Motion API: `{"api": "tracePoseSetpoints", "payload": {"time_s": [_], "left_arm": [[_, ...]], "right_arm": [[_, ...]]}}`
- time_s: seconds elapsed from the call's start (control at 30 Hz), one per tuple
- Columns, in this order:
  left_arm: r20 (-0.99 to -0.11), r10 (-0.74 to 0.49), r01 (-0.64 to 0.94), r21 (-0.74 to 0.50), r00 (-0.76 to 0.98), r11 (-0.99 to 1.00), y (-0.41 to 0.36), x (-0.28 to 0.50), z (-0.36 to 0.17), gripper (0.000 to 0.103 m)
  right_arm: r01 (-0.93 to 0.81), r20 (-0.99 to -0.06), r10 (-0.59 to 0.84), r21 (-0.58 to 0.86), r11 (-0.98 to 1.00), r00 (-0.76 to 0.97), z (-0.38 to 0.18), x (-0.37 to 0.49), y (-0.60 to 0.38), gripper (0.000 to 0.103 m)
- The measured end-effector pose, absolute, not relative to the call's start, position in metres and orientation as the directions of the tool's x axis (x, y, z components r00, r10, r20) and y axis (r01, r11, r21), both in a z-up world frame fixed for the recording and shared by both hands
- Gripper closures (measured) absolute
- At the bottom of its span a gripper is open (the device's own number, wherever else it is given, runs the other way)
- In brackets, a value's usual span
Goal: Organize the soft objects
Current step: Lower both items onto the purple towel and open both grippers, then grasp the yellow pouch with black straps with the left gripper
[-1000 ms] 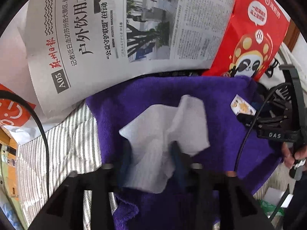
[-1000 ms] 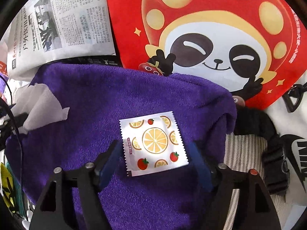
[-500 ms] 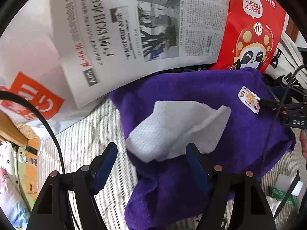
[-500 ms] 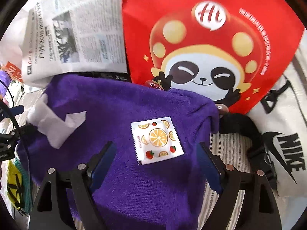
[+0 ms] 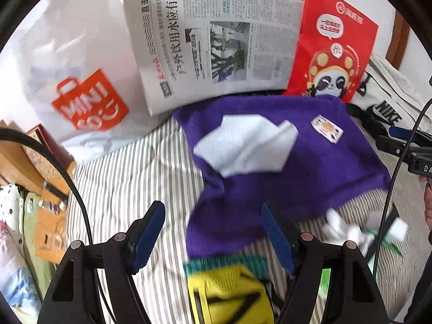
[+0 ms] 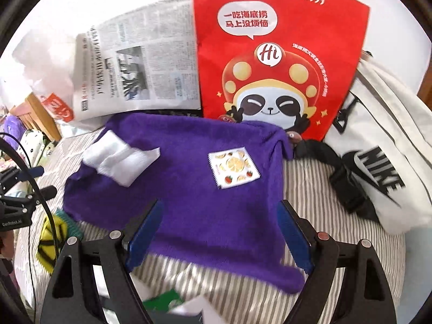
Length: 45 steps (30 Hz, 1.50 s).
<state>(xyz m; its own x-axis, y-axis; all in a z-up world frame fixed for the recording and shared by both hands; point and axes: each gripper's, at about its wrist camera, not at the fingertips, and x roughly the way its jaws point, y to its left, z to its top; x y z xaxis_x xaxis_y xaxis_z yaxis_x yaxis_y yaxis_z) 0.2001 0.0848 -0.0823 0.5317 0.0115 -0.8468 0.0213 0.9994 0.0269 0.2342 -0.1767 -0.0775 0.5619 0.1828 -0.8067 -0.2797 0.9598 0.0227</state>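
Bags (image 6: 280, 62) upright behind towel (image 6: 189, 194) (contents hidden)

Soft objects laid out on a striped bed

A purple towel (image 6: 189, 194) is spread flat; a crumpled white tissue (image 5: 245, 145) lies on its left part, and a small fruit-printed sachet (image 6: 233, 166) lies flat toward its right, well apart from the tissue.

purple towel (image 6: 189, 202): fuzzy cloth | sachet (image 6: 233, 166): glossy | newspaper (image 5: 216, 43): matt paper
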Motion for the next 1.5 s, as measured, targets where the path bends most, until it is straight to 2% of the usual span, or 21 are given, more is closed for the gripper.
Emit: {"api": "tracePoseSetpoints", "payload": {"time_s": [0.13, 0.4, 0.87, 1.07, 1.27, 1.37, 1.5], "left_arm": [[-0.854, 0.018, 0.019, 0.032, 0.52, 0.999, 0.085, 0.175, -0.084, 0.031], [-0.862, 0.075, -0.085, 0.038, 0.501, 0.996, 0.101, 0.116, -0.098, 0.031], [-0.886, -0.048, -0.057, -0.083, 0.462, 0.995, 0.089, 0.096, -0.122, 0.029], [-0.897, -0.029, -0.029, -0.046, 0.441, 0.998, 0.073, 0.099, -0.13, 0.029], [-0.906, 0.004, -0.028, -0.009, 0.423, 1.0, 0.061, 0.109, -0.138, 0.023], [-0.911, 0.055, -0.032, 0.046, 0.409, 0.998, 0.053, 0.114, -0.142, 0.022], [-0.903, 0.18, -0.024, 0.185, 0.391, 0.982, 0.038, 0.121, -0.152, 0.021]], "right_arm": [[-0.277, -0.804, 0.191, 0.034, 0.96, 0.563, -0.082, 0.211, -0.177, 0.018], [-0.263, -0.799, 0.21, 0.067, 0.962, 0.564, -0.086, 0.164, -0.18, 0.018], [-0.24, -0.821, 0.248, 0.14, 0.961, 0.515, -0.108, 0.134, -0.186, 0.018], [-0.222, -0.837, 0.25, 0.158, 0.962, 0.487, -0.12, 0.134, -0.19, 0.018], [-0.235, -0.841, 0.26, 0.163, 0.958, 0.475, -0.124, 0.133, -0.187, 0.018], [-0.239, -0.844, 0.262, 0.165, 0.957, 0.468, -0.127, 0.134, -0.185, 0.018], [-0.235, -0.845, 0.264, 0.17, 0.957, 0.465, -0.128, 0.134, -0.186, 0.018]]}}
